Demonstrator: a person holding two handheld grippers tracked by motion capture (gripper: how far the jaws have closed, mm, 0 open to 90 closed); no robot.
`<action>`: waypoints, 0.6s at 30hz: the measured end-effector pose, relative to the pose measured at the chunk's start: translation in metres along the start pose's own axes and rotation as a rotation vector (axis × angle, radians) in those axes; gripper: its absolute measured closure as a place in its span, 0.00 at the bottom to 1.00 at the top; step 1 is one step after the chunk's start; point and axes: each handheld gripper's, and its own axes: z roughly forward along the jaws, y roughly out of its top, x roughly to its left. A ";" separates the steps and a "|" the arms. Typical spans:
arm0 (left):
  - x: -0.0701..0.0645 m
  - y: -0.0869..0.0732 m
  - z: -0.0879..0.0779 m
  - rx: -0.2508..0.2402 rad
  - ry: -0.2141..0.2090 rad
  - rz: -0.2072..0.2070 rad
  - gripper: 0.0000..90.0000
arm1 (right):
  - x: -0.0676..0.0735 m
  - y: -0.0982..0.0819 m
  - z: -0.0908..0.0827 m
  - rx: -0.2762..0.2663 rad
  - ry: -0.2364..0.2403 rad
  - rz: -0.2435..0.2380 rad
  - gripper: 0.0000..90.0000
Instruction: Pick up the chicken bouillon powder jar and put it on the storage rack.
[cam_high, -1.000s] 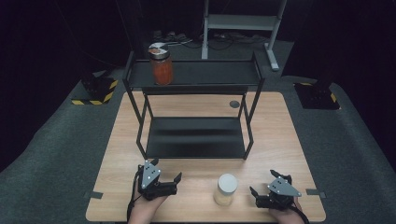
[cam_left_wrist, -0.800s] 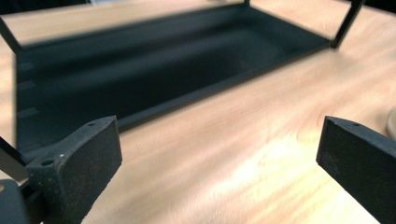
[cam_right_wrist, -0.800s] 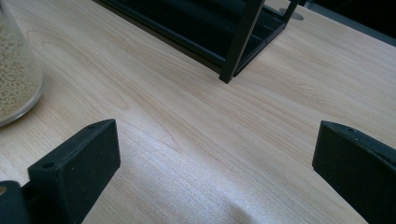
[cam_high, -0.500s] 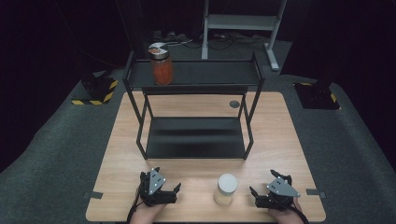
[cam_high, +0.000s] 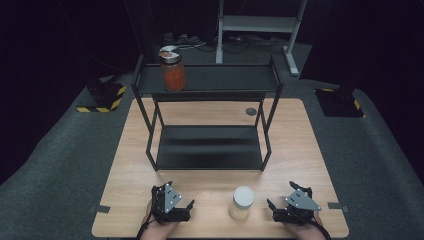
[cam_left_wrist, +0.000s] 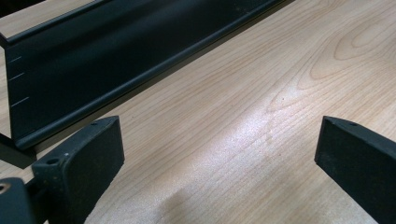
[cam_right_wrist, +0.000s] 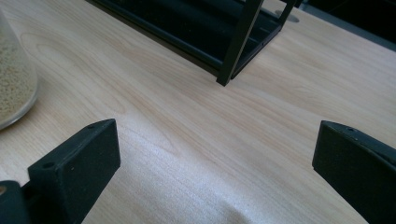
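A jar of pale grains with a white lid (cam_high: 241, 202) stands near the table's front edge, between my two grippers. Its glass side also shows at the left edge of the right gripper view (cam_right_wrist: 14, 79). A jar of red sauce (cam_high: 173, 70) stands on the top level of the black shelf rack (cam_high: 210, 80), at its left end. My left gripper (cam_high: 186, 207) rests low on the table left of the grain jar, open and holding nothing (cam_left_wrist: 219, 154). My right gripper (cam_high: 272, 209) sits right of that jar, also open and holding nothing (cam_right_wrist: 215, 154).
The rack's lower shelf (cam_high: 210, 146) lies just above the wooden table (cam_high: 130, 165), with thin black legs (cam_right_wrist: 238, 44) at the corners. A round grommet hole (cam_high: 250, 111) is in the table behind the rack. Dark carpet and yellow-black striped bases (cam_high: 102, 97) surround the table.
My left gripper has drawn back toward the front edge of the table and a little to the right. The right gripper and both jars have stayed put.
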 end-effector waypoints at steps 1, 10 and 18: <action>0.001 0.000 0.000 -0.002 -0.004 -0.001 0.02 | 0.000 0.000 -0.001 -0.001 0.000 -0.006 0.00; -0.004 -0.002 -0.001 -0.011 -0.006 0.055 0.01 | -0.002 0.002 -0.015 -0.053 -0.003 -0.019 0.00; -0.005 -0.001 -0.001 -0.005 -0.014 0.072 0.01 | -0.007 0.007 -0.029 -0.105 0.000 0.004 0.00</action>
